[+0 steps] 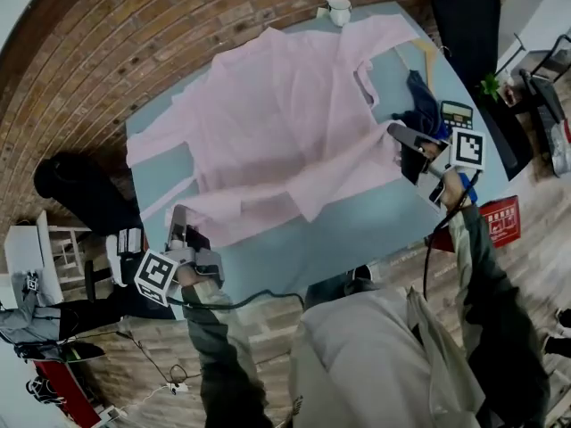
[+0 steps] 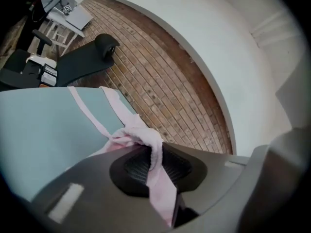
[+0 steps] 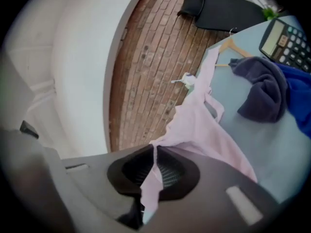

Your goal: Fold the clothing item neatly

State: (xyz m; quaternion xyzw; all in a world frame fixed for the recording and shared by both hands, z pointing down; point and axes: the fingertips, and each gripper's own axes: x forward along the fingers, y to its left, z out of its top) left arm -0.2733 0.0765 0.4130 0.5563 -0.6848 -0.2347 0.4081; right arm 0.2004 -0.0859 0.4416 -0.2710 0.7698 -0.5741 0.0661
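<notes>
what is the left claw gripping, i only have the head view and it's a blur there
Observer: The left claw is shut on a bunched edge of the thin pink fabric garment, pinched between its dark ribbed pads.
Operator: and the right one, same cloth
Observer: Yes. The right claw is shut on another edge of that garment, and a narrow strip of it pokes through towards the camera.

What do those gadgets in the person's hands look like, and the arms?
The left gripper and right gripper are grey plastic, each with two long jaws lined with black ribbed pads. Each carries a white cube with black square markers and trails a black cable. The person's sleeves are dark; the right one shows a paler strip.
</notes>
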